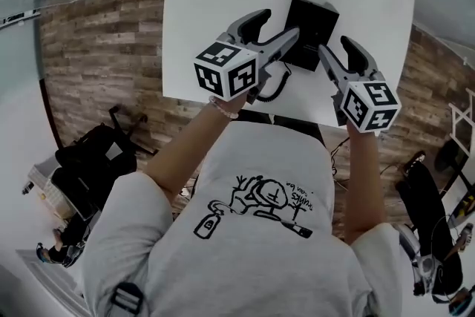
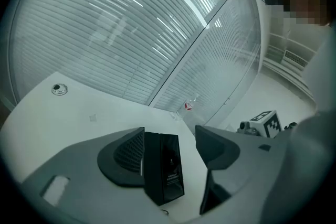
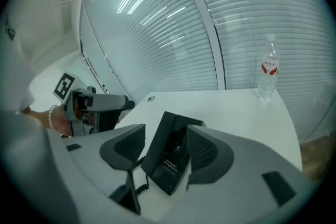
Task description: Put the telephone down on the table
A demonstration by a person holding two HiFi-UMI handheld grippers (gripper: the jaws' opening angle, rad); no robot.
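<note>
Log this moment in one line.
left tongs: open, unclamped | right tongs: open, unclamped | telephone: framed by both tongs, appears set on table | water bottle: far corner

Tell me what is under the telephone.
The telephone rests on the white table; its coiled cord trails from its near edge. The tabletop directly beneath is covered, so anything there is hidden.

One telephone (image 1: 312, 27), one bottle (image 3: 268, 68) (two grippers (image 1: 273, 27) (image 1: 340, 50))
</note>
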